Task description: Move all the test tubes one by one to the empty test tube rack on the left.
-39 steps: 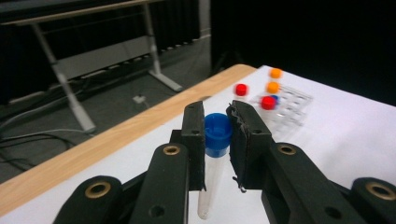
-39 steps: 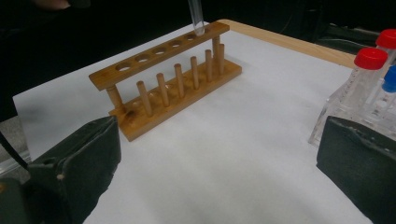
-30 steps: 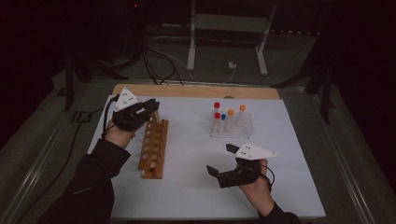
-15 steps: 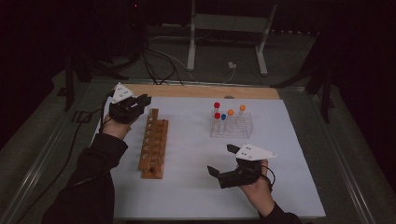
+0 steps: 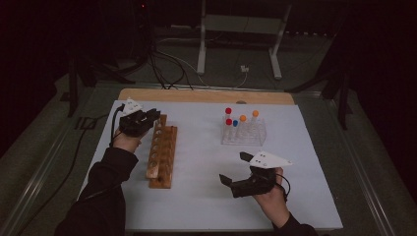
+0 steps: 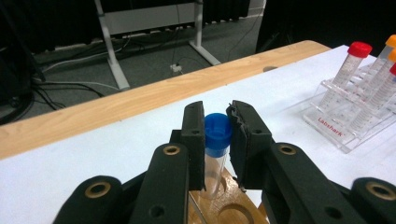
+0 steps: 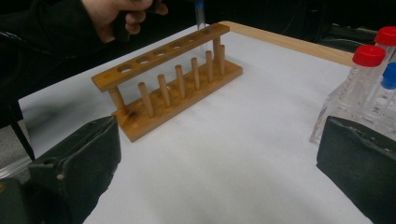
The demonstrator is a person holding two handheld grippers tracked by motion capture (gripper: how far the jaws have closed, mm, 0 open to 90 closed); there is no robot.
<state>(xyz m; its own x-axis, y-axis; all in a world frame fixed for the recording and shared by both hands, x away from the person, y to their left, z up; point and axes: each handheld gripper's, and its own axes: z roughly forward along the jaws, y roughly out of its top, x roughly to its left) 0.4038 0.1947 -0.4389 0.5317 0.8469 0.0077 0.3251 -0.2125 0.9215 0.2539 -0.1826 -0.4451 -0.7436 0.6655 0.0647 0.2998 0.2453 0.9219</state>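
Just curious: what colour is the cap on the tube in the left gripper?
Blue cap, clearest in the left gripper view.

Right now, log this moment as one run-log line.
left gripper: shut on blue-capped tube | over wooden rack, end hole | right gripper: open, idle

Left gripper (image 6: 218, 135) fingers (image 6: 194, 140) clamp a blue-capped test tube (image 6: 217, 154) upright above the wooden rack (image 6: 229, 212); a clear rack of capped tubes (image 6: 355, 116) stands on the worktop (image 6: 93, 158).

Dim, dark surroundings, soft focus
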